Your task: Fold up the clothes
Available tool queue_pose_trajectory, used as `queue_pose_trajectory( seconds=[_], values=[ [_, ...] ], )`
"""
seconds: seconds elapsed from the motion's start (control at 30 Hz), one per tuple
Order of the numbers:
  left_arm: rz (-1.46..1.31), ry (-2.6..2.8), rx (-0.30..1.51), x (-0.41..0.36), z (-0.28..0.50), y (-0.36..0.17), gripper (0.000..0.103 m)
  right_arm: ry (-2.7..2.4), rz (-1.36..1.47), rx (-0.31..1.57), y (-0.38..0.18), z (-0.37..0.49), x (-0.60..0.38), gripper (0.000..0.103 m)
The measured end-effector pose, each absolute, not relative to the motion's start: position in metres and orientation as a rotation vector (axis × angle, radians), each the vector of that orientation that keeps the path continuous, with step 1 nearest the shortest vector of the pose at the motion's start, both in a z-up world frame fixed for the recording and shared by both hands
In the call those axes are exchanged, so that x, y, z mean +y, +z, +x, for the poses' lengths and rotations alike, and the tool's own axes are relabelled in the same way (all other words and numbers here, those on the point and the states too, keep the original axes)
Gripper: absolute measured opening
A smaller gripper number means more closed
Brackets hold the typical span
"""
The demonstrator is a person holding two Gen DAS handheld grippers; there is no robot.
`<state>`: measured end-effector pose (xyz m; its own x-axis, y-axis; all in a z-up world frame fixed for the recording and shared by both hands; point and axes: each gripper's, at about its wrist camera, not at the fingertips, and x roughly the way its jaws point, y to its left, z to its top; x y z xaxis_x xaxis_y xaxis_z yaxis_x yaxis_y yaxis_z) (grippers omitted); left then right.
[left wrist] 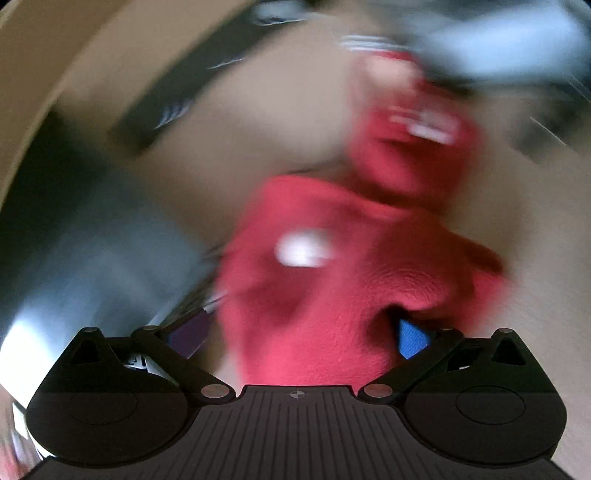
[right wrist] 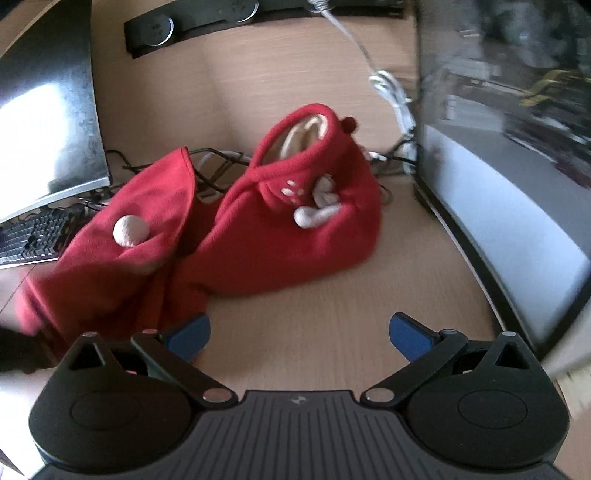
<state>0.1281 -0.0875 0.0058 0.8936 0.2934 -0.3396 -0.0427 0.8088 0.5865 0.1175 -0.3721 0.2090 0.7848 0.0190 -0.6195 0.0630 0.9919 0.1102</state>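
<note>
A red fleece garment with white trim and a white pompom lies bunched on the wooden desk. My right gripper is open and empty, just in front of the garment's near edge. In the left wrist view the picture is heavily blurred by motion. The red garment fills the space between my left gripper's blue fingers, which stand wide apart with the cloth lying between them. Whether they press the cloth is not visible.
A monitor stands at the right and another monitor at the left, with a keyboard below it. Cables run behind the garment. A black bar lies at the desk's far edge.
</note>
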Motion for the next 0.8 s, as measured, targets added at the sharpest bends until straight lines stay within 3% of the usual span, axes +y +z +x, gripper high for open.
queue_pose_trajectory(
  seconds=[0.1, 0.3, 0.63, 0.8],
  values=[
    [0.389, 0.613, 0.421, -0.008, 0.139, 0.039, 0.103, 0.060, 0.112, 0.678, 0.205, 0.148, -0.368, 0.103],
    [0.059, 1.138, 0.633, 0.140, 0.096, 0.048, 0.103, 0.287, 0.067, 0.673, 0.201, 0.202, -0.322, 0.103],
    [0.004, 0.483, 0.678, 0.110, 0.081, 0.045, 0.103, 0.198, -0.114, 0.793, 0.183, 0.265, -0.238, 0.103],
    [-0.001, 0.399, 0.634, 0.149, 0.077, 0.047, 0.103, 0.191, -0.194, 0.697, 0.205, 0.262, -0.169, 0.103]
  ],
)
